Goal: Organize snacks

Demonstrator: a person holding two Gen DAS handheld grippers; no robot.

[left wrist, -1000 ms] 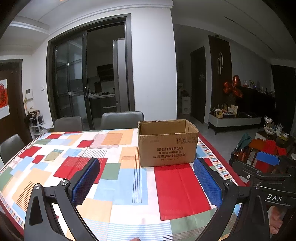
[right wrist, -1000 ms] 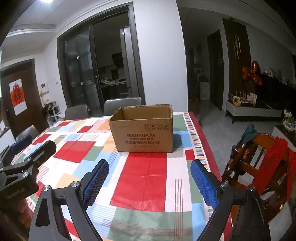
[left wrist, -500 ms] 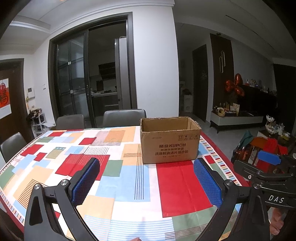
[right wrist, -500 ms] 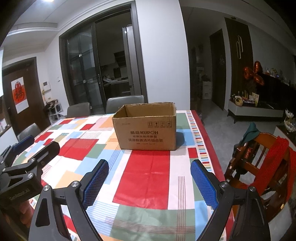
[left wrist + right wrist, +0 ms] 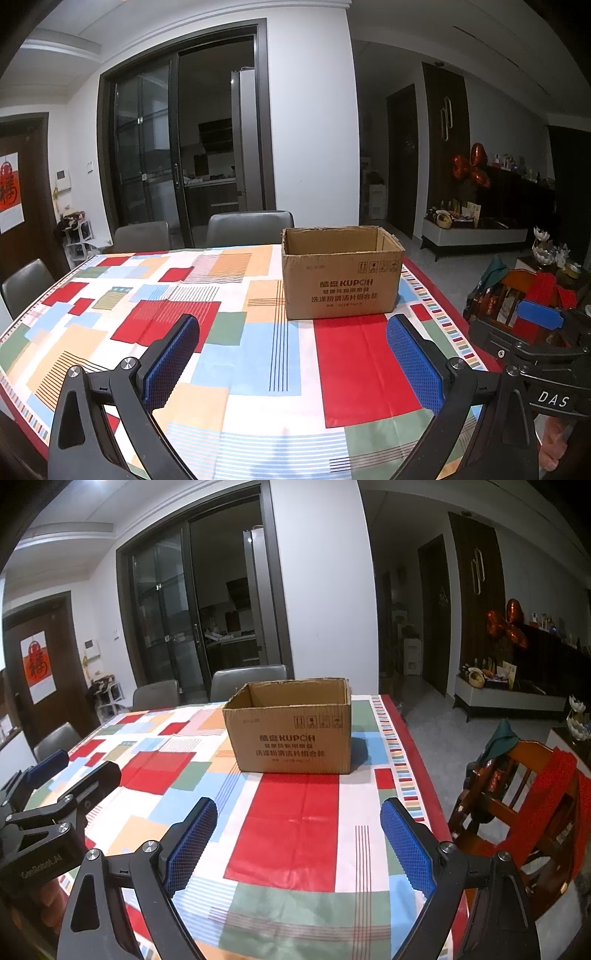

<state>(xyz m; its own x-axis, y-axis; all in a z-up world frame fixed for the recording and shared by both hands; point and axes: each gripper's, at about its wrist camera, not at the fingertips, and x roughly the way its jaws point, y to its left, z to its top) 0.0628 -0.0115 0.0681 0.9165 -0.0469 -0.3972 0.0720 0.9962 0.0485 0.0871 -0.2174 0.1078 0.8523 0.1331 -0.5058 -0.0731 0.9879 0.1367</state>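
Left gripper (image 5: 293, 354) is held over the near edge of the table (image 5: 110, 332), jaws spread wide, nothing between the pads. Open-topped box (image 5: 341, 280) is set upright toward the far right corner, well apart from both grippers. Right gripper (image 5: 299, 834) is likewise spread wide and unloaded, by the right edge. Chair (image 5: 517, 801) is seen just off that edge.

box (image 5: 341, 284) floor: hidden by walls | box print: too small to read
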